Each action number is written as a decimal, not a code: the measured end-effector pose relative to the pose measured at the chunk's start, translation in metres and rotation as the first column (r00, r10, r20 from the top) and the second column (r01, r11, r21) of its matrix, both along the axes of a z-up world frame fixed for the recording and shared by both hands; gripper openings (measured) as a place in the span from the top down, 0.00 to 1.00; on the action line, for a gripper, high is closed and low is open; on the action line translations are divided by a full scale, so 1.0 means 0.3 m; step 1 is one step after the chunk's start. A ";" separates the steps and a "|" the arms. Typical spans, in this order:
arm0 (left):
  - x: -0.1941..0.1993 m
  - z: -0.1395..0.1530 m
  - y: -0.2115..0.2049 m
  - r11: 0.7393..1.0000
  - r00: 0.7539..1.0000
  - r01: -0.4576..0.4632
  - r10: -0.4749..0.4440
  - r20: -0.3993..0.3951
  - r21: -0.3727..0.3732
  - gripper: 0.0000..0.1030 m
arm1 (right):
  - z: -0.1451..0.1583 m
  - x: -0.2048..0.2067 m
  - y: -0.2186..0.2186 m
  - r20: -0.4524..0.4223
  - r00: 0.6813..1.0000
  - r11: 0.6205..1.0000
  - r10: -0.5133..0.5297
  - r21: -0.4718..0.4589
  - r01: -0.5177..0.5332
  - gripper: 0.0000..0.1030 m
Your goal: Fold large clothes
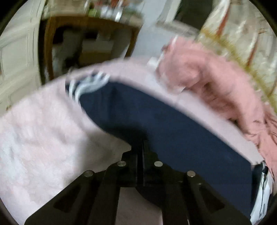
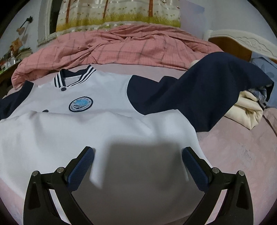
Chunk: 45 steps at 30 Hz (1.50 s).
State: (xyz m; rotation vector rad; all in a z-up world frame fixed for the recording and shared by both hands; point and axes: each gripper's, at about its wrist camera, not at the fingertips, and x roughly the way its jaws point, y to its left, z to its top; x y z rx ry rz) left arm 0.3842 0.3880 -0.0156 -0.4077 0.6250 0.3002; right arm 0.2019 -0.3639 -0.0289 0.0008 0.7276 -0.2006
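Pink bed [image 2: 242,147], jacket [image 2: 103,124] spread flat; left tool [image 1: 141,147] clamped on navy sleeve [image 1: 155,117], right tool [image 2: 138,155] apart.

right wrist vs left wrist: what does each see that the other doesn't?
Only right wrist: the jacket's white front, round chest badge, striped collar, a cream garment, and the right gripper open over the hem.
Only left wrist: the left gripper shut on the navy sleeve, its striped cuff, a wooden cabinet.
Both: the pink bedsheet, pink checked quilt, and tree-print curtain.
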 end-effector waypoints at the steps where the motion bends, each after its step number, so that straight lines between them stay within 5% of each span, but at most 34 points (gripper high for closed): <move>1: -0.032 0.043 -0.030 0.999 0.998 0.012 -0.014 0.054 0.040 0.98 | -0.001 -0.001 -0.001 0.001 1.000 1.000 -0.003 -0.002 0.003 0.00; 6: -0.193 0.272 -0.262 0.980 0.941 0.153 -0.183 0.286 0.124 0.98 | -0.003 -0.002 0.003 -0.002 1.000 1.000 -0.002 -0.008 0.002 0.00; 14: -0.265 0.479 -0.846 0.893 0.857 0.344 -0.425 0.292 0.291 0.97 | -0.005 0.000 0.004 -0.008 1.000 1.000 0.002 0.000 -0.002 0.00; 22: -0.138 0.401 -1.316 0.852 0.840 0.455 -0.507 0.193 0.258 0.97 | -0.003 -0.003 0.008 0.001 1.000 1.000 0.007 0.009 -0.007 0.00; 27: -0.060 0.263 -1.550 0.792 0.814 0.531 -0.576 0.076 0.301 0.97 | -0.001 -0.005 0.009 0.004 1.000 1.000 0.008 0.015 -0.008 0.00; 30: -0.019 0.187 -1.602 0.777 0.803 0.575 -0.596 0.007 0.257 0.94 | -0.001 -0.003 0.002 0.005 1.000 0.999 0.013 0.033 -0.013 0.00; 36: -0.071 0.115 -1.630 0.697 0.743 0.661 -0.658 -0.120 0.277 0.51 | -0.003 -0.002 -0.003 0.001 1.000 0.998 0.025 0.056 -0.025 0.00; 39: -0.142 0.102 -1.570 0.667 0.696 0.717 -0.694 -0.184 0.201 0.25 | -0.001 -0.006 -0.007 0.003 1.000 0.998 0.022 0.064 -0.022 0.00; 41: -0.203 0.102 -1.484 0.652 0.675 0.738 -0.708 -0.209 0.174 0.25 | -0.001 -0.009 -0.009 0.004 1.000 0.998 0.014 0.064 -0.014 0.00; 43: -0.254 0.132 -1.374 0.678 0.703 0.711 -0.693 -0.161 0.187 0.25 | 0.002 -0.013 -0.008 0.009 1.000 0.998 0.004 0.057 -0.005 0.00; 45: -0.278 0.174 -1.239 0.738 0.756 0.651 -0.651 -0.068 0.177 0.25 | 0.008 -0.018 -0.002 0.015 1.000 0.999 -0.005 0.039 0.004 0.00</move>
